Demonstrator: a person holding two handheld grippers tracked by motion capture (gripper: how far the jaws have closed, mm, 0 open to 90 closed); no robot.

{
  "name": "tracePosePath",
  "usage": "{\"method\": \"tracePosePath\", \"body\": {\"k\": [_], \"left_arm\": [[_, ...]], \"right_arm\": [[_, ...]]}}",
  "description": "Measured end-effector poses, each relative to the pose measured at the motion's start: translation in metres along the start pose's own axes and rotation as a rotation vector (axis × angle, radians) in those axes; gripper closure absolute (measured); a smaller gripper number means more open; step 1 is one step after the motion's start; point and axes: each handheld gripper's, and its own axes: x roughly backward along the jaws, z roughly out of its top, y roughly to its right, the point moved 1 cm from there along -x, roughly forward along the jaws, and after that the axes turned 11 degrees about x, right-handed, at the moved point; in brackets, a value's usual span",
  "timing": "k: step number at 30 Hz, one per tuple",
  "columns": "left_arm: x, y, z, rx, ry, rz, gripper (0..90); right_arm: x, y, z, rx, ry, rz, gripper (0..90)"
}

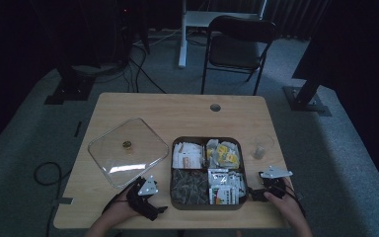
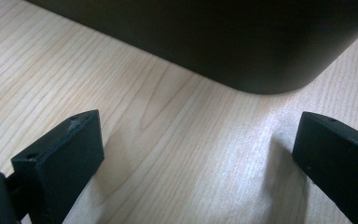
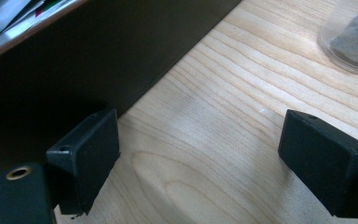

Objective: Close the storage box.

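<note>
The dark tray (image 1: 208, 203) with 4 compartments of tea packets sits between the left tool (image 1: 154, 188) and right tool (image 1: 262, 183), both wide open and empty. Closing unevenly on its walls could tip it and spill packets. Its clear lid (image 1: 128, 150) lies beyond the left tool, a small cup (image 1: 261, 146) beyond the right, on a pale wood tabletop (image 1: 187, 113); the room is dim, with a chair (image 1: 237, 44) behind.
</note>
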Motion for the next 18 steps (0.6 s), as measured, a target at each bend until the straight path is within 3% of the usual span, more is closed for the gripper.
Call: {"method": "tracePosePath", "body": {"k": [9,18], "left_arm": [[0.003,-0.004,0.001,0.024,-0.005,0.046,2.5],[0.012,-0.012,0.003,0.064,0.033,0.079,3.4]], "right_arm": [[0.0,0.0,0.0,-0.002,0.0,0.0,11.8],[0.0,0.0,0.0,-0.003,0.001,-0.002,11.8]]}}
